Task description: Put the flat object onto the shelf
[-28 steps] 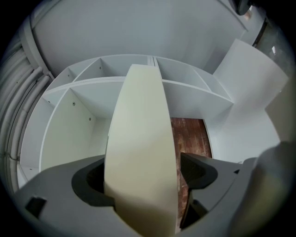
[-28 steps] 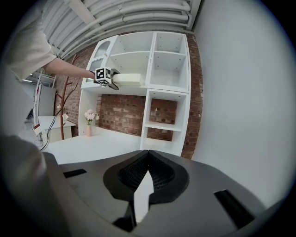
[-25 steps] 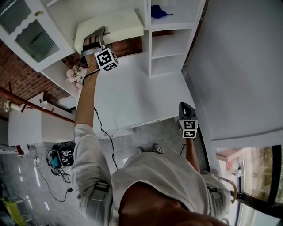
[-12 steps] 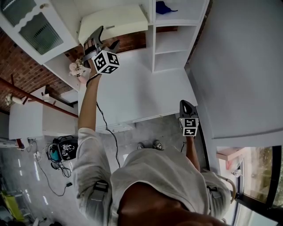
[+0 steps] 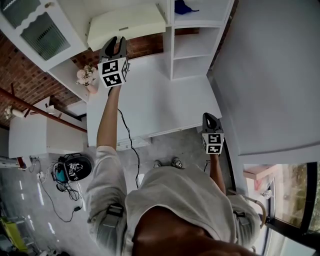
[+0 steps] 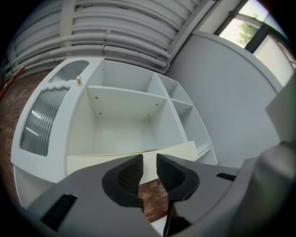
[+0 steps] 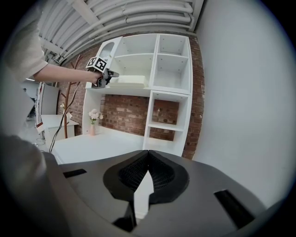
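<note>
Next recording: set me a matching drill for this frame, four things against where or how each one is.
Things
1. flat cream board
2. blue object
3. flowers
4. right gripper

Places or states
A. on the desk, near the brick wall
B. jaws together, nothing between them
C. lying on the shelf unit, left of its divider
D. in the unit's right column

Pairs: 1-C, 2-D, 3-A, 4-B

Flat object (image 5: 127, 24) — atop white shelf (image 5: 168, 30)
</note>
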### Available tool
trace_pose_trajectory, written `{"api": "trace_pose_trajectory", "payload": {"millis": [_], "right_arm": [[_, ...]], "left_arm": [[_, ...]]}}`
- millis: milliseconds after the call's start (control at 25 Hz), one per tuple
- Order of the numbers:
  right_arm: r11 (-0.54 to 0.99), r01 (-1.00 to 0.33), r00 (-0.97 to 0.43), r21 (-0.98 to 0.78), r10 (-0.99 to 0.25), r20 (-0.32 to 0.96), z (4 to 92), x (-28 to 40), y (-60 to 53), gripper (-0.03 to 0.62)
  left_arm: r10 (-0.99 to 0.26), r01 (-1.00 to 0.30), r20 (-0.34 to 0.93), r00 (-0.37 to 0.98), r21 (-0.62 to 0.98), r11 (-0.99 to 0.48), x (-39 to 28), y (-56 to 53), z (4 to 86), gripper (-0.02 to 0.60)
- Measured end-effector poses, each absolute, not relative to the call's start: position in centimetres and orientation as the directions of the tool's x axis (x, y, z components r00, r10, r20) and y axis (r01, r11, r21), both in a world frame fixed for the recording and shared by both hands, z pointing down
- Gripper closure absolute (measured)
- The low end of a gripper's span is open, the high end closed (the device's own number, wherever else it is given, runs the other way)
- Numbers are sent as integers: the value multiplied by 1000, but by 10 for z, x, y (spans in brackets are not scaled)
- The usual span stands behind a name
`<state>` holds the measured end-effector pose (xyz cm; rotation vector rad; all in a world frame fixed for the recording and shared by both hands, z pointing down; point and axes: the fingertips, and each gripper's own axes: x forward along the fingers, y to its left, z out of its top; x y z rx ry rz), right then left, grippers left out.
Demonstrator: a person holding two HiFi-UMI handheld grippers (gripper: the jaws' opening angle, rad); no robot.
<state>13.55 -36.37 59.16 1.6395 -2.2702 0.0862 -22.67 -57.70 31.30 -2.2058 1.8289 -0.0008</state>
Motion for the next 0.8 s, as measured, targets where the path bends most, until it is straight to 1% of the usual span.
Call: {"api": "trace_pose_trajectory", "payload": {"millis": [80,160,400,800], "right_arm": [[330,-933,-277,141,-912,302,588,135,-363,566],[329,-934,-275,139,-912,305,589,136,-362,566],[327,-933,-270,149,-911,312,597,137,-362,566],[314,-935,-251,163,-914,318,598,141,-372,566]], "left_arm": [[-963,-967,-164,215,-176,-186,-223,-580,316,554],[-961,-962,-145,236,-175,-210,-216,-582,320,565],[-961,-952,-108,254,-202,-229,-206,-594,326,566],[-964,-948,-76,254,-220,-232,-212,-618,327,566]]}}
